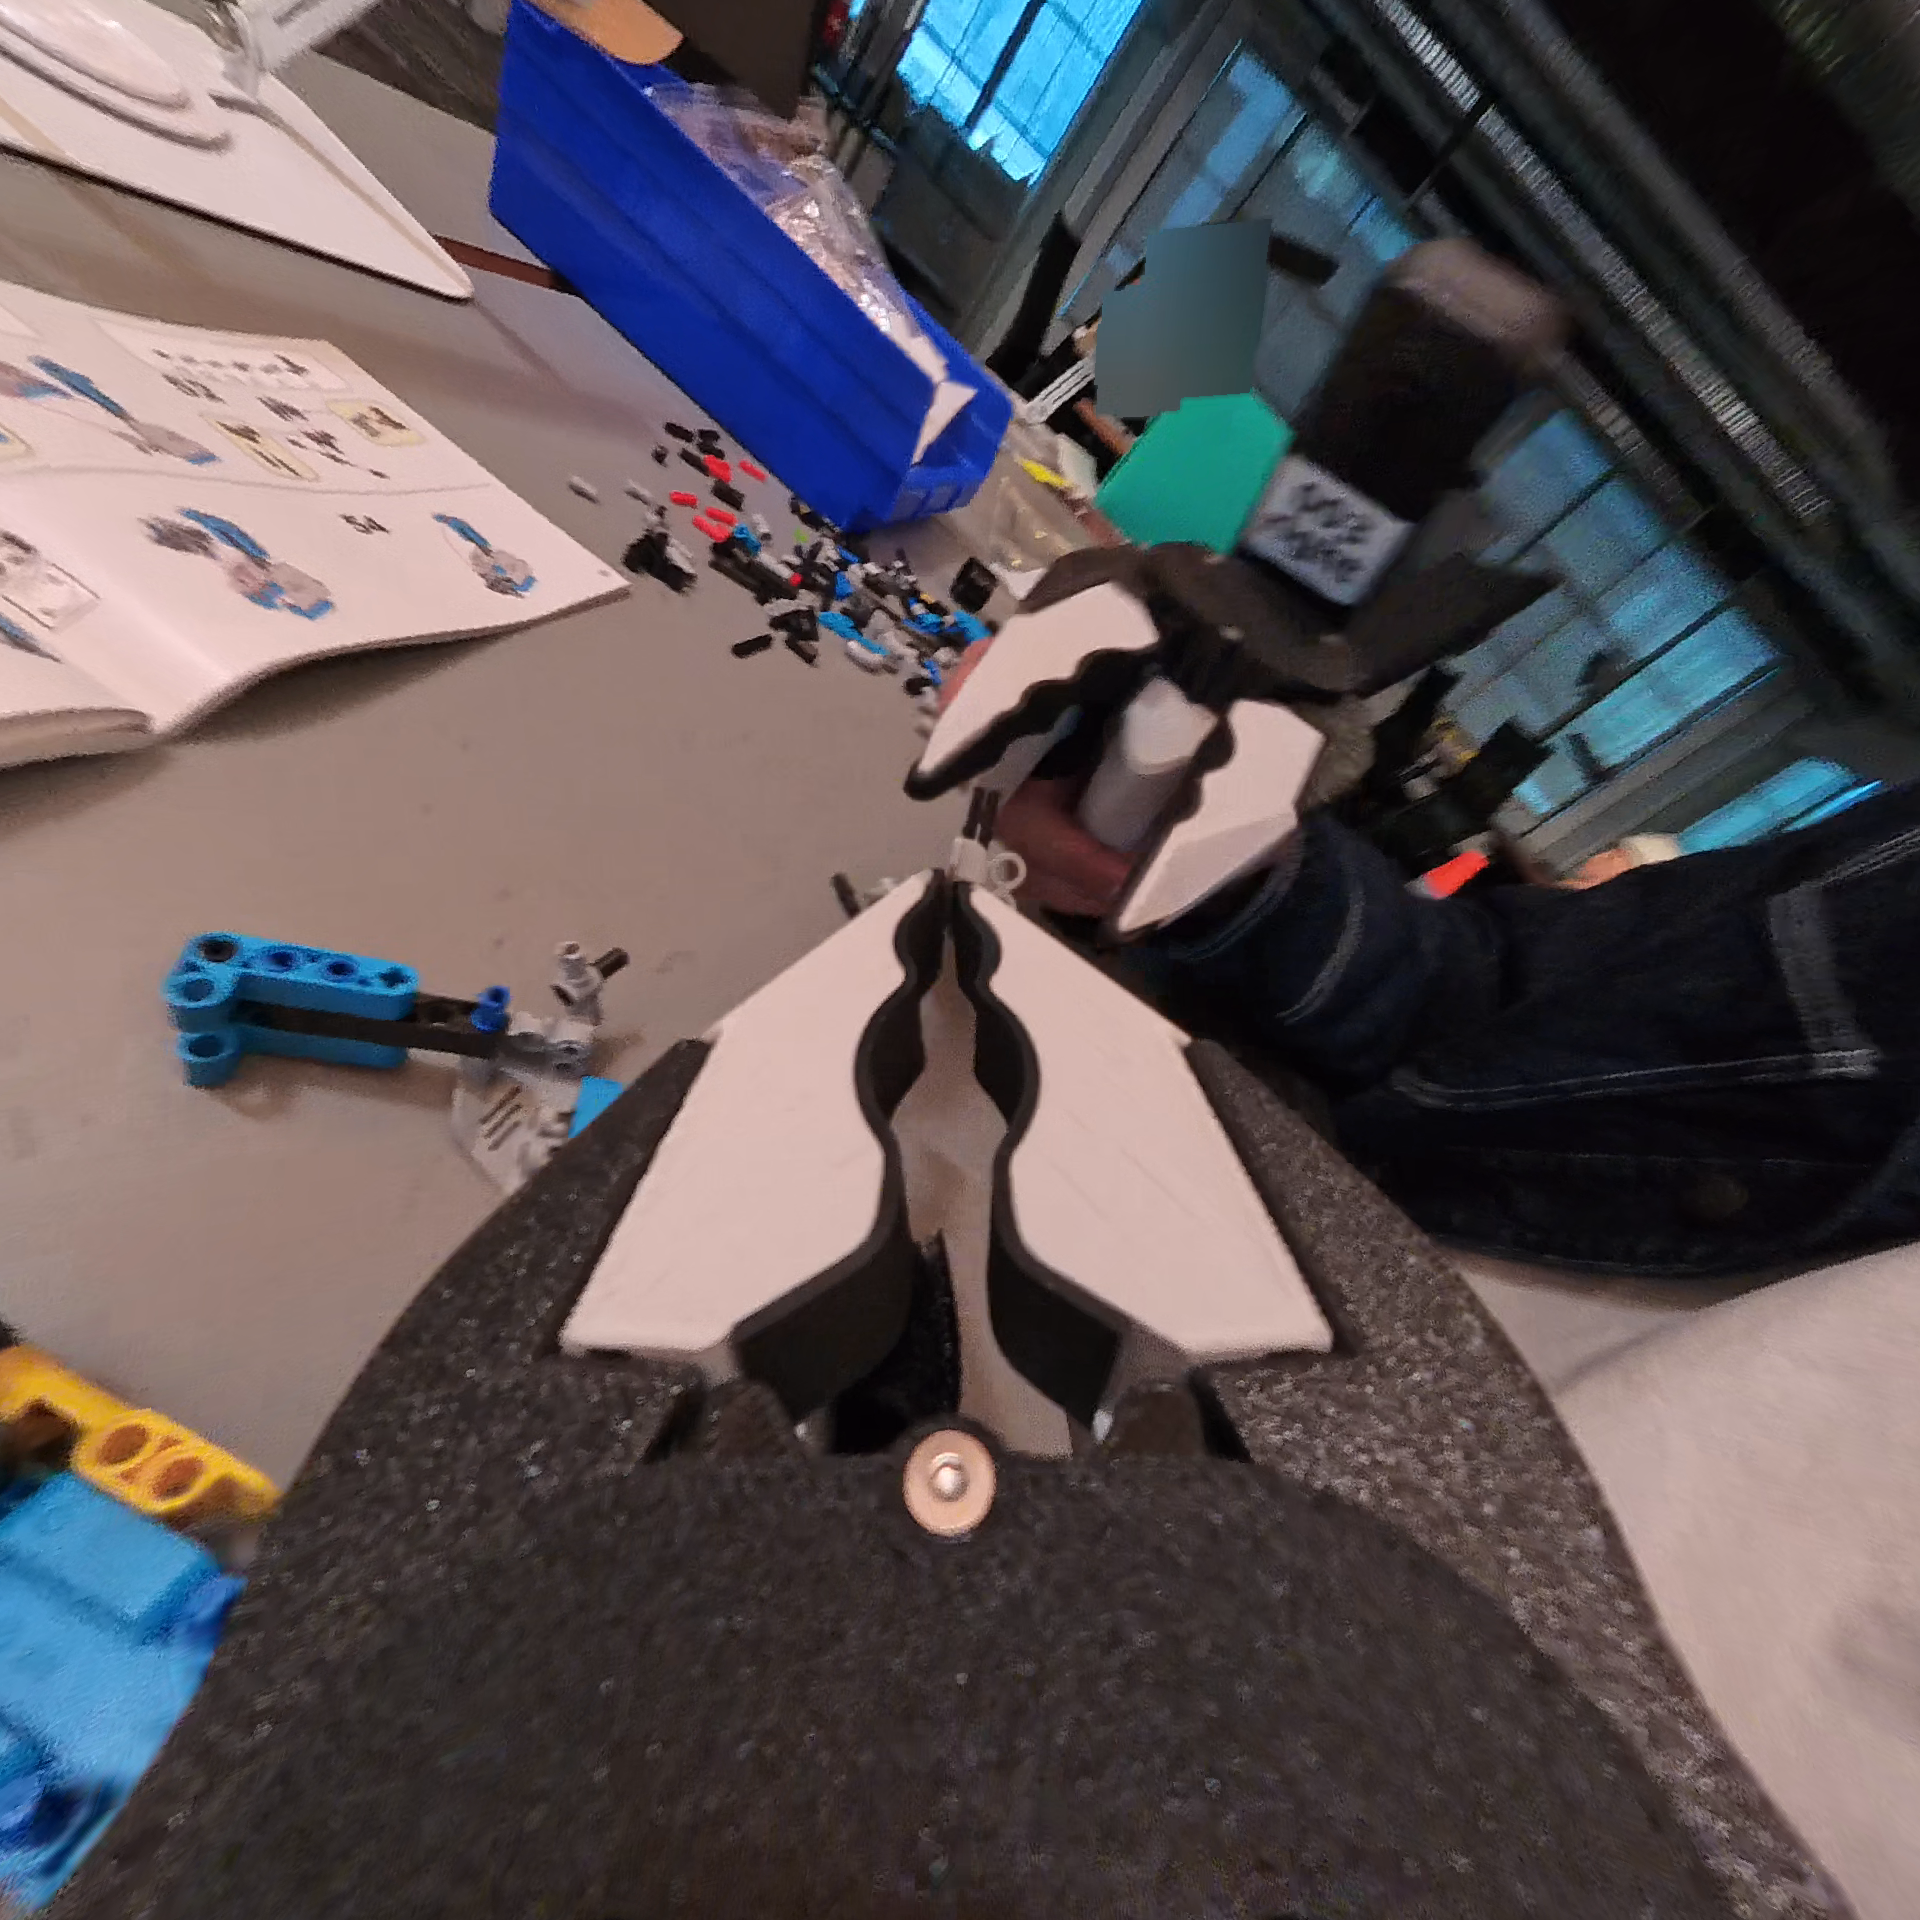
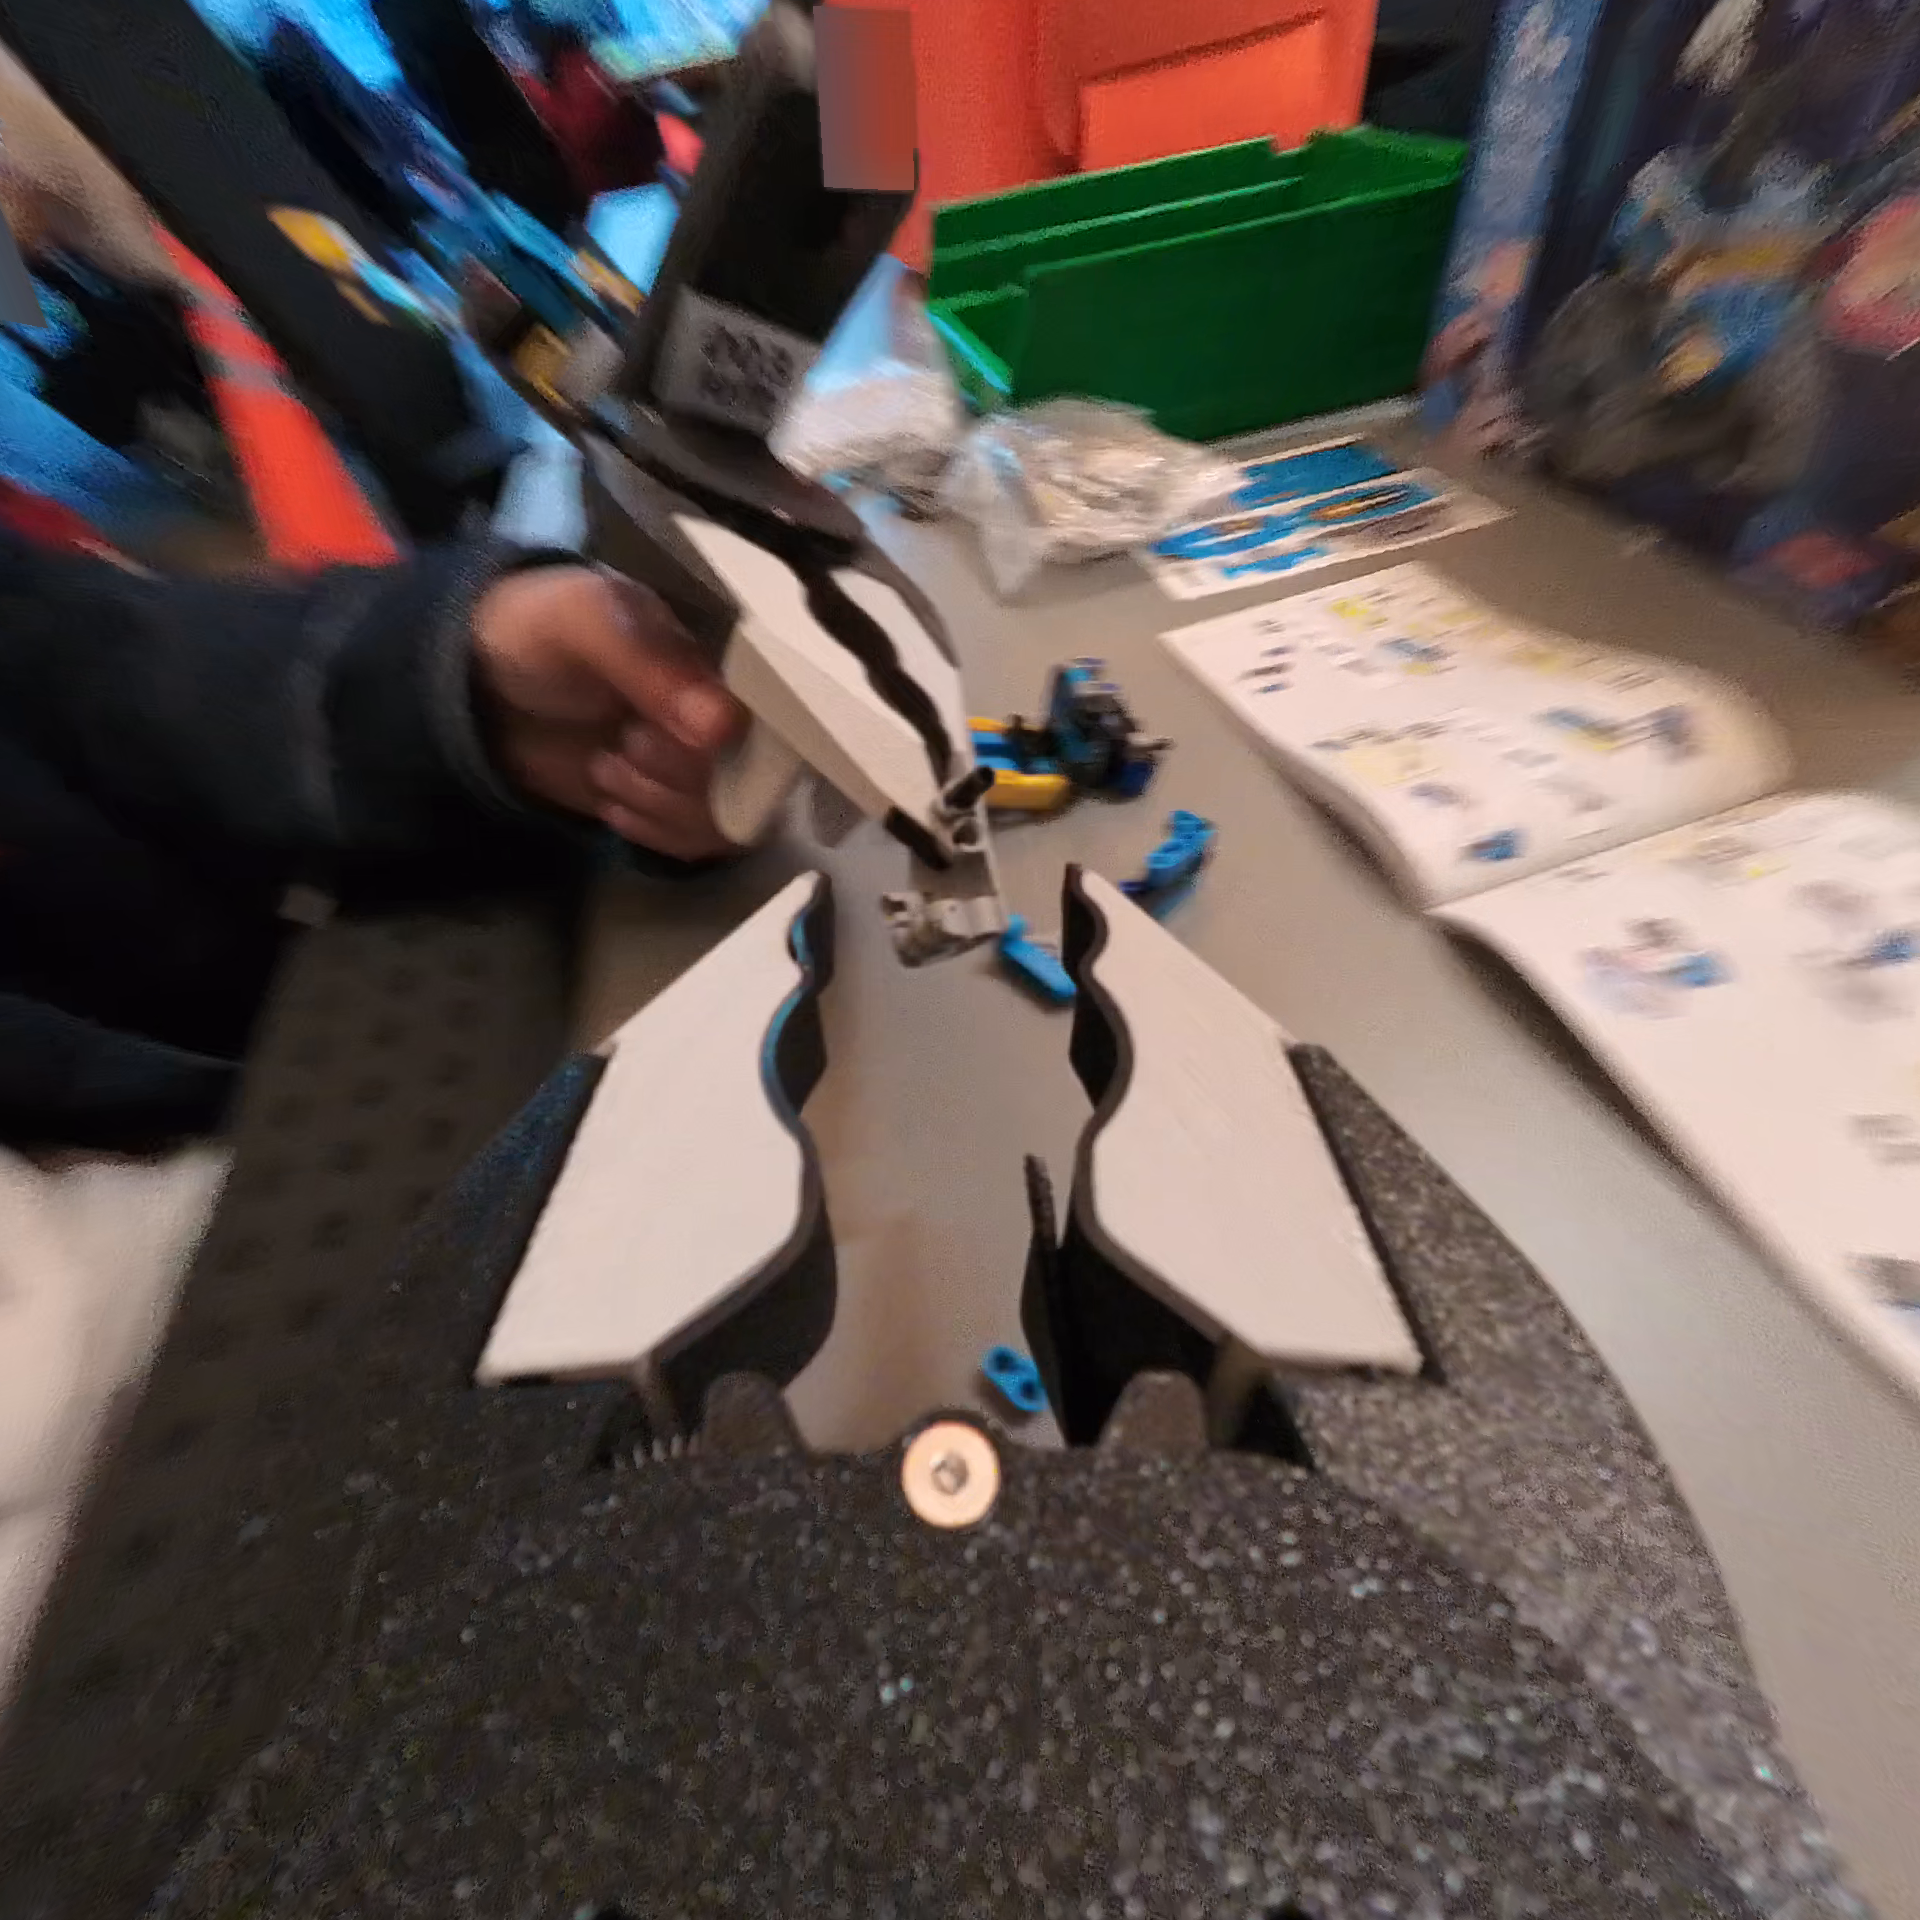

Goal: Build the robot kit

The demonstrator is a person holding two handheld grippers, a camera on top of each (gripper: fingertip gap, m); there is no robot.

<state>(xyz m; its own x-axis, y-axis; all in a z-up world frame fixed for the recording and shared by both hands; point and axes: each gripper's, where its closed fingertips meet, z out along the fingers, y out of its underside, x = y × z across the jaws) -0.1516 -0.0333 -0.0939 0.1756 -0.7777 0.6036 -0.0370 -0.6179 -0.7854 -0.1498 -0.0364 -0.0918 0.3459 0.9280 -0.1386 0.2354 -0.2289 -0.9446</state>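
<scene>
Two grippers meet over a grey table [image 1: 623, 790]. Seen from the left wrist, a booklet [image 1: 260, 540] lies open at far left, with a blue beam [image 1: 291, 1003] joined to a black bar nearer the camera and a yellow beam [image 1: 135, 1439] at the lower left edge. Further right, loose parts [image 1: 810, 582] are scattered beside a blue bin [image 1: 727, 281]. The left gripper [image 1: 951, 883] has its jaws pressed together on a small grey piece [image 1: 982, 862], held at the very tips. Beyond it, the right gripper [image 1: 1029, 842] hangs with its fingers spread, a hand [image 1: 1049, 842] and dark sleeve [image 1: 1558, 1018] behind it. From the right wrist, the wide-set fingers [image 2: 717, 1049] frame the grey piece [image 2: 951, 899] clamped in the left gripper, with small blue parts [image 2: 1034, 961] on the table just right of it and a green bin [image 2: 1195, 281] behind.
</scene>
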